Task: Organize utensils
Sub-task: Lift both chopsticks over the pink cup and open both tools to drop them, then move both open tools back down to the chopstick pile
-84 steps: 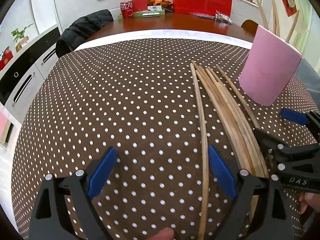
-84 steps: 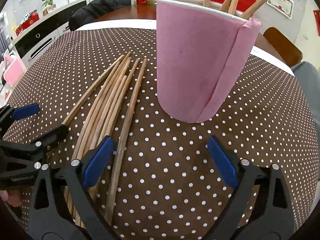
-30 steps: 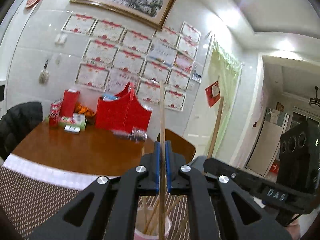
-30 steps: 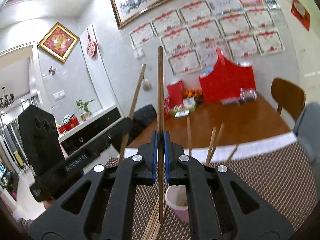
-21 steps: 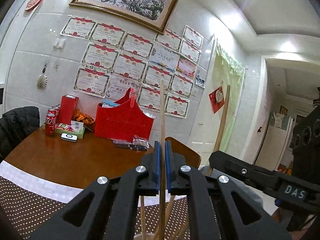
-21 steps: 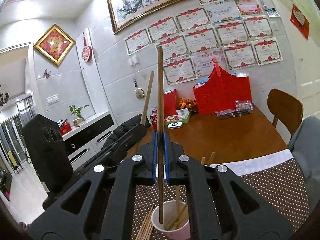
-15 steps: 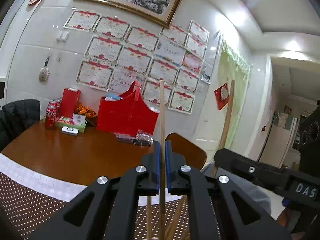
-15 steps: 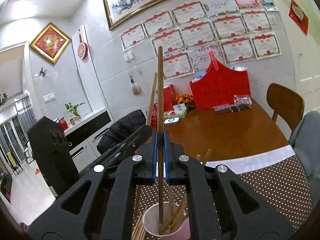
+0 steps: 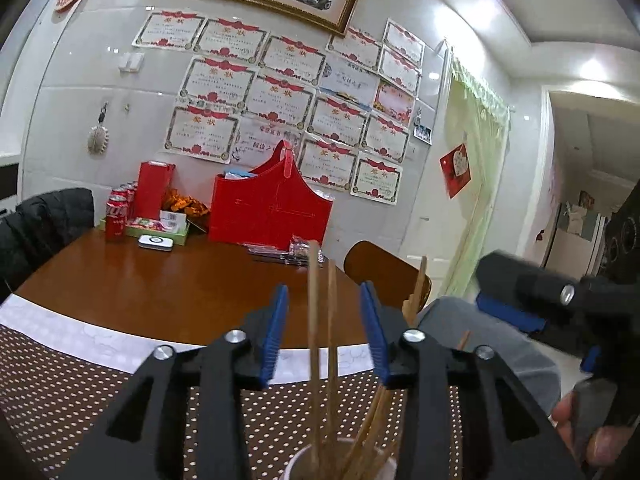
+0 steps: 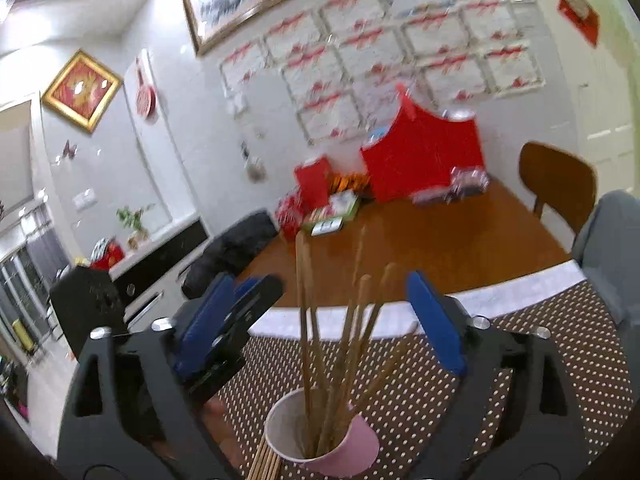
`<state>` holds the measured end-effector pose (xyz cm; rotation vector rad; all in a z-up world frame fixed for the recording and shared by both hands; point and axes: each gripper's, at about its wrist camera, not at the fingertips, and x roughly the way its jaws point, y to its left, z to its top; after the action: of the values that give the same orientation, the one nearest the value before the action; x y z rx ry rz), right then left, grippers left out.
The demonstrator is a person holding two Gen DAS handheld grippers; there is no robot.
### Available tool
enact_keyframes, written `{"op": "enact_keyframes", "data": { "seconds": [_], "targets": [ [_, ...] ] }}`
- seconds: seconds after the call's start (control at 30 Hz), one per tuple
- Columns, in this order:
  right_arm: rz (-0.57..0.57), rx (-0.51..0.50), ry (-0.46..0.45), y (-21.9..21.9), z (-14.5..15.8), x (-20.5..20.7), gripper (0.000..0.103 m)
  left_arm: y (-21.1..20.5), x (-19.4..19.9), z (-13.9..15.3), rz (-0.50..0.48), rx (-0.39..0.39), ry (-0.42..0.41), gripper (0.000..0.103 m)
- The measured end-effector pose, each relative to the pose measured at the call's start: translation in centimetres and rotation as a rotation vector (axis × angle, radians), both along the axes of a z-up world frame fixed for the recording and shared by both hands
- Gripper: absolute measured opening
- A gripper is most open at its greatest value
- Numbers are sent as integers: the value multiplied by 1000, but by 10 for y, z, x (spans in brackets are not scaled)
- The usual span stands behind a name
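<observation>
left tool (image 9: 324, 336) and right tool (image 10: 316, 320) both opening, gripping nothing. several chopsticks (image 10: 306, 340) standing upright in pink cup (image 10: 352, 450) on dotted desk (image 10: 560, 360). loose bundle (image 10: 266, 464) lying beside cup, waiting. task seeming partly done.

My left view is sharp and evenly bright; ceiling lights (image 9: 592, 68) above and to the right of my tongs glare off the glossy wall (image 9: 60, 120). My right view is smeared with blur, the certificates (image 10: 400, 48) unreadable. Both pictures bend strongly and darken at their round edges.
</observation>
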<state>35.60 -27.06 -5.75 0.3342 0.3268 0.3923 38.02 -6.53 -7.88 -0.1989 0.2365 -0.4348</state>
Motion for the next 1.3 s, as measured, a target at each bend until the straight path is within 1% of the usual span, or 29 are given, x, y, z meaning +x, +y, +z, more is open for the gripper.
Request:
{"op": "enact_keyframes", "data": {
  "seconds": [0.07, 0.1, 0.13, 0.17, 0.23, 0.27, 0.4, 0.5, 0.57, 0.7, 0.93, 1.13, 1.3],
  "targets": [
    [-2, 19, -1, -4, 3, -6, 88, 5, -7, 4, 9, 2, -3, 54],
    [-10, 26, -5, -7, 5, -11, 93, 7, -12, 6, 12, 6, -4, 57],
    [-20, 23, -9, -9, 7, -15, 96, 11, -19, 9, 20, 10, -9, 63],
    [-33, 20, -15, -10, 8, -20, 97, 13, -24, 11, 28, 14, -11, 69],
    [-53, 12, -7, -11, 10, -25, 97, 18, -34, 14, 52, 27, -10, 78],
    [-62, 8, 2, -12, 10, -28, 97, 21, -40, 16, 69, 40, -6, 81],
    [-76, 6, 27, -12, 7, -41, 97, 29, -58, 21, 140, 114, 28, 87],
    [-79, -7, 36, -9, 6, -52, 97, 34, -72, 23, 174, 165, 48, 88],
    [-75, -11, 42, -7, 5, -59, 97, 40, -83, 23, 197, 189, 60, 90],
    [-67, -27, 60, -1, 1, -76, 97, 52, -105, 22, 226, 209, 85, 92],
    [-48, -49, 98, 8, -12, -98, 97, 69, -130, 14, 271, 224, 139, 92],
    [-33, -63, 127, 13, -23, -113, 97, 81, -145, -2, 301, 241, 205, 92],
    [-19, -76, 168, 18, -37, -116, 97, 85, -150, -26, 308, 283, 281, 92]
  ]
}}
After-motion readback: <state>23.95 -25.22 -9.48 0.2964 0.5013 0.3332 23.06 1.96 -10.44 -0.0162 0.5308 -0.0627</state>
